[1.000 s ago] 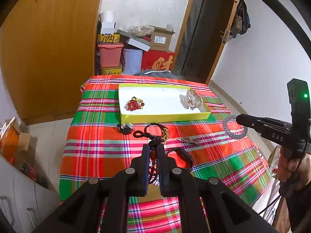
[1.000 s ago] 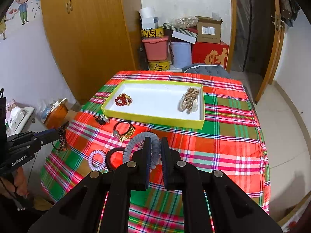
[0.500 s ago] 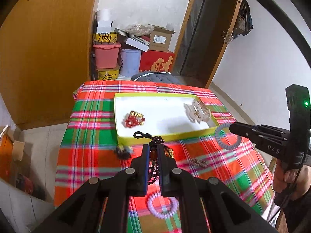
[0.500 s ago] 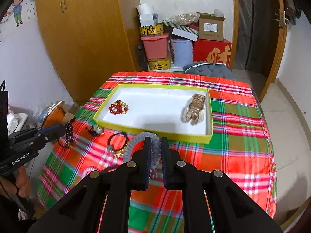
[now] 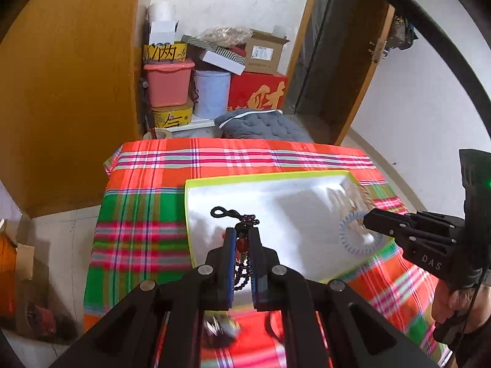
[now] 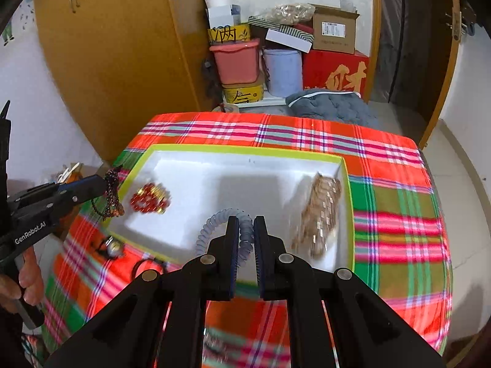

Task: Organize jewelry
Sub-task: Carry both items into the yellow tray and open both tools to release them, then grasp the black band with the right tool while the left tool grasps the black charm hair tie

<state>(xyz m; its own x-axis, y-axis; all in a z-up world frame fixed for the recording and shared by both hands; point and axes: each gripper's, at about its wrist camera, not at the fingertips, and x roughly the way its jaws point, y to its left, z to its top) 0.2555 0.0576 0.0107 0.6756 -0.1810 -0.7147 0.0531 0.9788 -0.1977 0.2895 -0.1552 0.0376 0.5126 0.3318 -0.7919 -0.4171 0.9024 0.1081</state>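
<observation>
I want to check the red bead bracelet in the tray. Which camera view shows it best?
The right wrist view: the red bead bracelet lies unobstructed in the tray. In the left wrist view, the left gripper and its dark bead string hide it.

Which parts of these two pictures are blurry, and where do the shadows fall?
Left wrist view: gold bracelet and the tablecloth smeared by motion, soft shadows on the tray floor. Right wrist view: tablecloth near the bottom edge blurred, red bracelet slightly smeared, grey shadow mid-tray.
</observation>
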